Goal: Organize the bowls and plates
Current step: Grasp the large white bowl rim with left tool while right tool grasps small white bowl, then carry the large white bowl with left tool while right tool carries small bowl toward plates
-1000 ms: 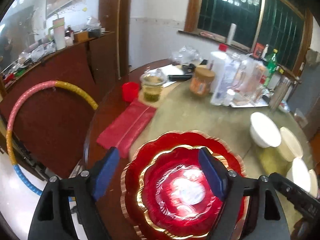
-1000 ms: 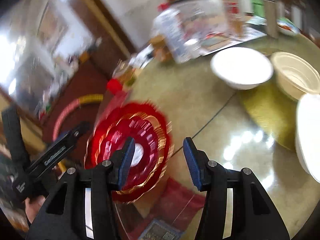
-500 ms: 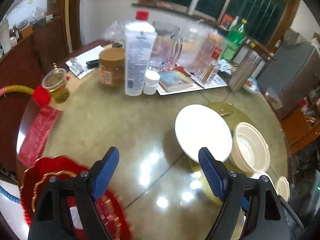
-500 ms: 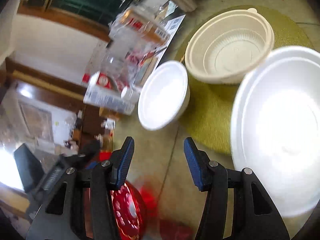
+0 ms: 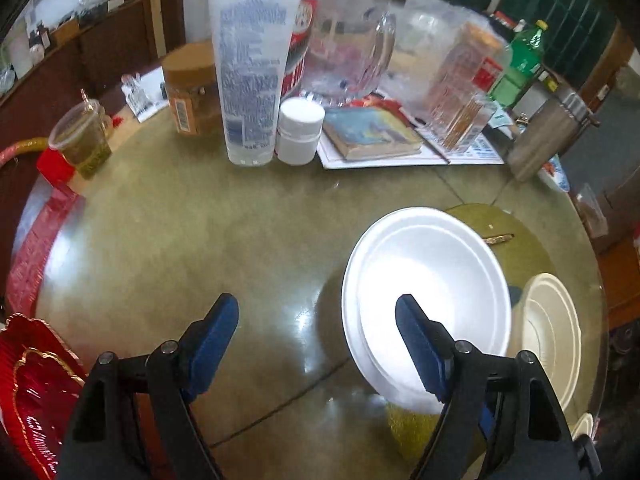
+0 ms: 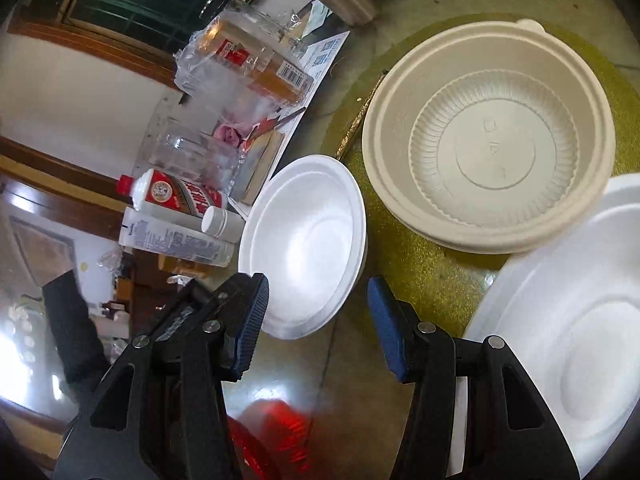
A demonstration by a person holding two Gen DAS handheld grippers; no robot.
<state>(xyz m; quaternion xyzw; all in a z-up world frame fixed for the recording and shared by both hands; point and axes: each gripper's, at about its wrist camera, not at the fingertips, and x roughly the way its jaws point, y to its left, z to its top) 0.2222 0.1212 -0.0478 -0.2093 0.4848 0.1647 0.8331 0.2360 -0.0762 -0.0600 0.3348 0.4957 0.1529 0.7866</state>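
Left gripper (image 5: 316, 320) hangs over the round table (image 5: 192, 240) with its 2 blue pads spread wide and nothing between them. Its right pad overlaps the near rim of the white foam bowl (image 5: 428, 280) at 4 o'clock; whether it touches cannot be told. The cream plastic bowl (image 5: 548, 336) sits just beside that at 3 o'clock, both on a gold mat (image 5: 520, 236). At 8 o'clock the red plate (image 5: 36, 384) shows at the table's edge. At 12 o'clock stand a tall clear bottle (image 5: 250, 68) and a small white jar (image 5: 300, 128).

Right gripper (image 6: 318, 320) is likewise released, jaws partly apart and empty, and the view is rolled. The white foam bowl (image 6: 308, 244) lies at 12 o'clock just beyond the pads, the cream plastic bowl (image 6: 488, 140) at 1 o'clock, and a large white foam plate (image 6: 568, 344) at 3 o'clock. A red blur at 6 o'clock is unclear.
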